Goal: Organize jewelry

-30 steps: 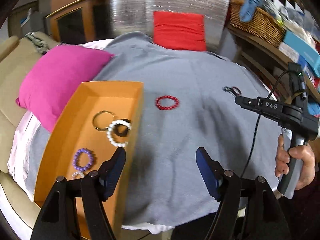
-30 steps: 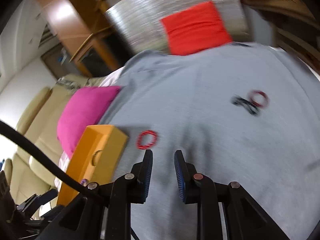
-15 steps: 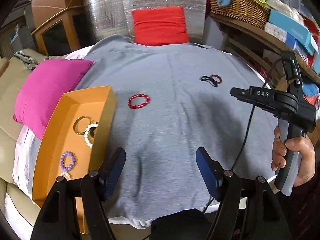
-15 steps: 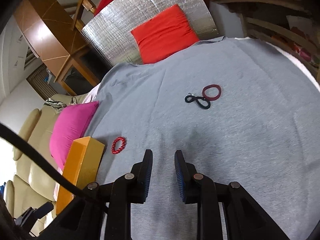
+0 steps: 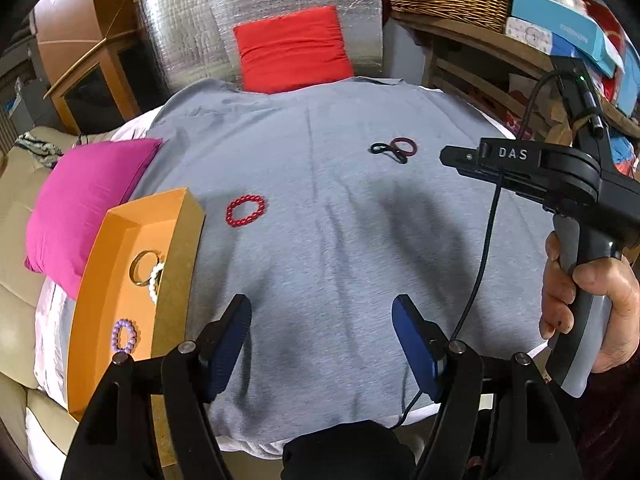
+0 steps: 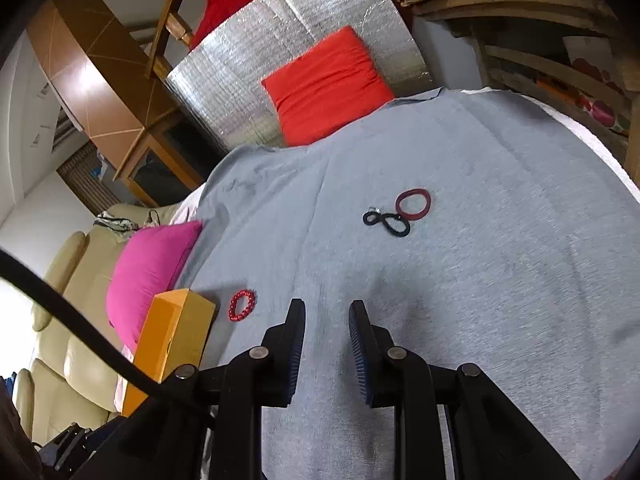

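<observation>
Grey cloth (image 5: 340,240) open between orange box (image 5: 176,264) wall, red bracelet (image 5: 245,210).

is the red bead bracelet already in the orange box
No, the red bead bracelet lies on the grey cloth just outside the orange box, beside its far corner.

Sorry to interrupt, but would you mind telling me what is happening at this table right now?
A person is sorting jewelry into an orange box using a handheld tool in each hand. A gold ring, white bead bracelet and purple bead bracelet are already inside. A red bead bracelet, dark red ring and black loop lie on the grey cloth. The left tool and right tool hold nothing, above the cloth.
</observation>
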{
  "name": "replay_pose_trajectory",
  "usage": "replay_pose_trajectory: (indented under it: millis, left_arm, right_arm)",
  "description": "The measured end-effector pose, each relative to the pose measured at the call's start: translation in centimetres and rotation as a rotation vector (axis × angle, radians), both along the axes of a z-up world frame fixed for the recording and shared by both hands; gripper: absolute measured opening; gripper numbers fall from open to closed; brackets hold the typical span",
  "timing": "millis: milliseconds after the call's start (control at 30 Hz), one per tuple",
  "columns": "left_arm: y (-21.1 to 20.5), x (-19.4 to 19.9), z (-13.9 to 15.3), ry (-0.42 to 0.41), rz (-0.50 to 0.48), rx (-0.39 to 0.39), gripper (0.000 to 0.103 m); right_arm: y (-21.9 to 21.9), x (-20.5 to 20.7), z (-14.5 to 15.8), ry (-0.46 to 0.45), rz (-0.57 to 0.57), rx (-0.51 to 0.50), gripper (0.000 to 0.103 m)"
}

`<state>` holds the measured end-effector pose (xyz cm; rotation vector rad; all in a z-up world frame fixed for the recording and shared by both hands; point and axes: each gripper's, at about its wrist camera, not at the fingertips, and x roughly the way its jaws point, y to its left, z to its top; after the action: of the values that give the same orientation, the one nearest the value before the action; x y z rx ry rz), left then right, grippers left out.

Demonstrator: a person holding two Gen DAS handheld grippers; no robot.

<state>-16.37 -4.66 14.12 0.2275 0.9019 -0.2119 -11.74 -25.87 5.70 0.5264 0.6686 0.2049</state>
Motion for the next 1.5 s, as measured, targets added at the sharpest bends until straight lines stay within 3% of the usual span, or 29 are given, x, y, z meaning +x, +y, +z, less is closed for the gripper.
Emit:
replay_pose_trajectory:
  millis: [533,867,1167,1500]
  left_arm:
    - [-3.6,0.4,-2.7,0.035,-0.004,0.107,0.074]
    - [-4.5,1.0,-1.3,-0.007,0.040,0.083,0.074]
    - [-5.2,1.3,-1.7,0.009,0.018,0.085,0.074]
    - [-5.1,0.5,-0.3,-0.027,0.001,0.047,0.074]
  right_arm:
    - [-1.6,-0.2,0.2,0.003,-0.023,0.019,0.025]
    - [-3.7,-0.7,0.1,0.018,-0.036,0.028,0.025]
    - [-6.0,-1.5,-0.2,0.027,-0.096,0.016,0.025]
    - [-7.8,-4.3,0.2,0.016,-0.144,-0.085,0.025]
